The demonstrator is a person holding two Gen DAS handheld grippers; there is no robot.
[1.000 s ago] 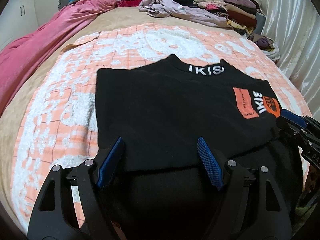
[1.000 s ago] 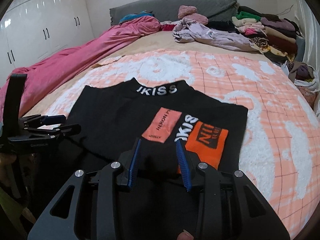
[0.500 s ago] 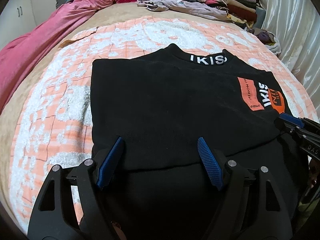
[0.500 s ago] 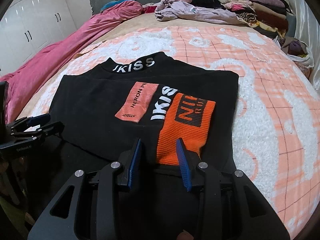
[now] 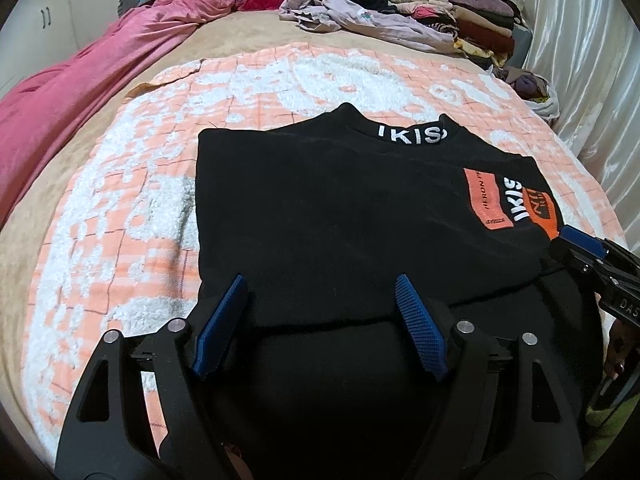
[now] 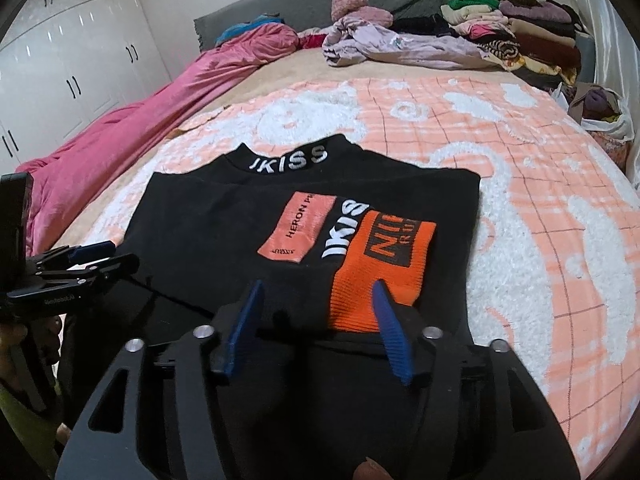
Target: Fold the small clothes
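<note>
- A black folded top with white letters on its collar [image 5: 360, 216] lay flat on the peach and white fluffy blanket [image 5: 120, 208] that covered the bed, near the bed's front edge
- An orange knit cuff [image 6: 380, 268] lay on the top's right side, next to a peach patch [image 6: 298, 226]
- The left gripper [image 5: 320, 320] hung over the front edge of the top. Its blue pads [image 5: 220, 328] stood wide apart and were still spreading. Black cloth lay between them, but the pads did not press on it
- The right gripper [image 6: 318, 328] was opening too. The front end of the orange cuff lay between its blue pads [image 6: 390, 332], and nothing was pinched
- A long pink quilt [image 6: 132, 128] lay along the bed's left edge
- A pile of folded clothes [image 6: 516, 36] sat at the far right corner of the bed
</note>
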